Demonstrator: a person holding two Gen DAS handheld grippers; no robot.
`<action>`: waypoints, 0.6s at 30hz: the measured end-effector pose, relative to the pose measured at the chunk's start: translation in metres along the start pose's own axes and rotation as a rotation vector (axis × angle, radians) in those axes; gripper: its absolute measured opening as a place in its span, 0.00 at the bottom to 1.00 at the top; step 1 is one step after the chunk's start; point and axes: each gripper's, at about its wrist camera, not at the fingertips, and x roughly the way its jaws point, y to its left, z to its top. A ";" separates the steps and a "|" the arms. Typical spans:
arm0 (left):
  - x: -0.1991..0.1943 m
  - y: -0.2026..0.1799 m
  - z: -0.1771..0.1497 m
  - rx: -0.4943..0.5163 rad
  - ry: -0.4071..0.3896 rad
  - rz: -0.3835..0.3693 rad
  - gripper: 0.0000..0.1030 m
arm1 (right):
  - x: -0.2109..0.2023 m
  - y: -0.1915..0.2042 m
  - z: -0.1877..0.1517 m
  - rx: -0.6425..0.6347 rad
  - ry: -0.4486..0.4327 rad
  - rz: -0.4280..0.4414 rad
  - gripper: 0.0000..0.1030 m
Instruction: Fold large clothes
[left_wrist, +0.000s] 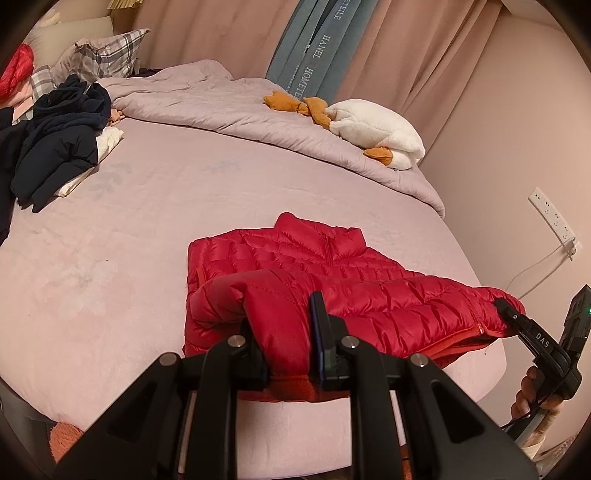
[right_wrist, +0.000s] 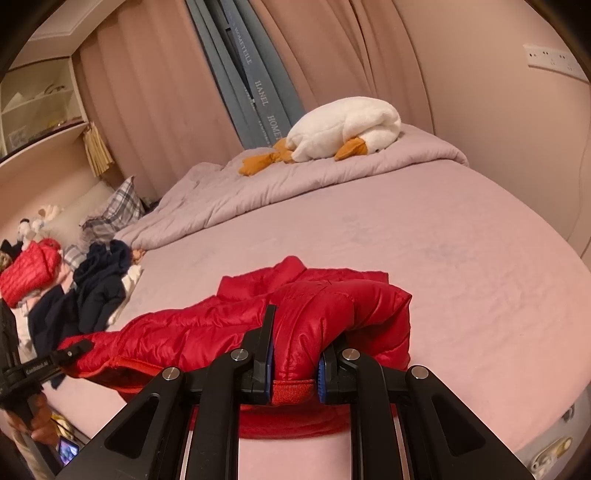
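1. In the left wrist view, the left gripper (left_wrist: 288, 354) is seen pinching the bottom hem of the red down jacket (left_wrist: 325, 266), which is raised off the bed (left_wrist: 110, 240) near its front edge. The right gripper (left_wrist: 504, 308) is seen clamped on the hem's other corner, towards the bed's right edge.
2. In the right wrist view, the right gripper (right_wrist: 293, 363) is pressed onto a puffy bunch of hem, and the left gripper (right_wrist: 79, 347) is seen nipping the far corner.
3. The jacket's long axis is judged to run from the front edge towards the quilt (left_wrist: 240, 107), with the collar pointed away from the front edge.
4. A slip is possible: the slick shell could be pulled out of either pinch. If the hem is carried over unevenly, a skewed fold would be left.
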 end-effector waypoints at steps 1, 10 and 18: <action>0.000 -0.001 0.000 -0.001 0.000 0.000 0.17 | 0.000 0.000 0.000 0.001 0.000 0.000 0.17; 0.001 0.000 0.000 0.002 0.002 -0.001 0.17 | 0.000 0.000 0.001 0.001 -0.001 -0.002 0.17; 0.001 -0.001 0.000 0.007 0.004 0.004 0.17 | 0.001 0.000 0.001 0.001 0.000 -0.003 0.17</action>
